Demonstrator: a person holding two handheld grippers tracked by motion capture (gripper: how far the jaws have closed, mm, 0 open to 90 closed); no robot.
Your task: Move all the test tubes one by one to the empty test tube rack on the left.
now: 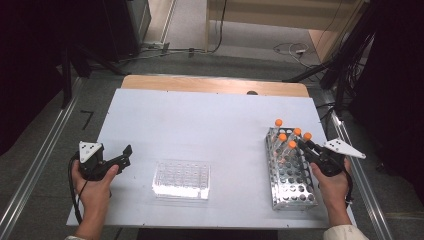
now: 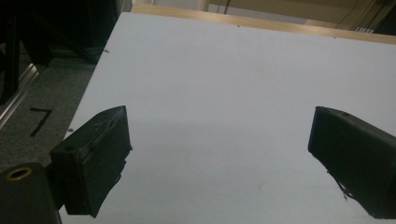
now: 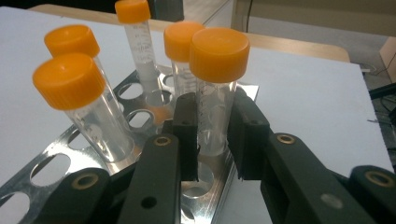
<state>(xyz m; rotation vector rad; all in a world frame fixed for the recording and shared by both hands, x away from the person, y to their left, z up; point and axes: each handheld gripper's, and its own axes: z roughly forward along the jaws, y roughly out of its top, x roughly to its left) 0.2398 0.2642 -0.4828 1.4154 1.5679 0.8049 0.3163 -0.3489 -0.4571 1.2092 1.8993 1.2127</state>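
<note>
A metal tube rack (image 1: 292, 187) stands at the table's right side with several clear, orange-capped tubes at its far end. My right gripper (image 1: 303, 145) reaches in from the right, and its jaws are shut on the nearest tube (image 3: 215, 93), pads pressing both sides of the clear body below the cap. That tube stands roughly upright in the rack (image 3: 51, 163), close to my right gripper (image 3: 215, 142). The other tubes (image 3: 88, 107) lean beside it. My left gripper (image 1: 126, 155) rests low at the table's left edge, open, and nothing lies between the jaws of my left gripper (image 2: 219, 154).
A clear plastic well plate (image 1: 181, 179) lies flat near the front middle of the white table top (image 1: 200, 120). A wooden strip (image 1: 215, 84) borders the far edge. Metal rails run along both sides on the floor.
</note>
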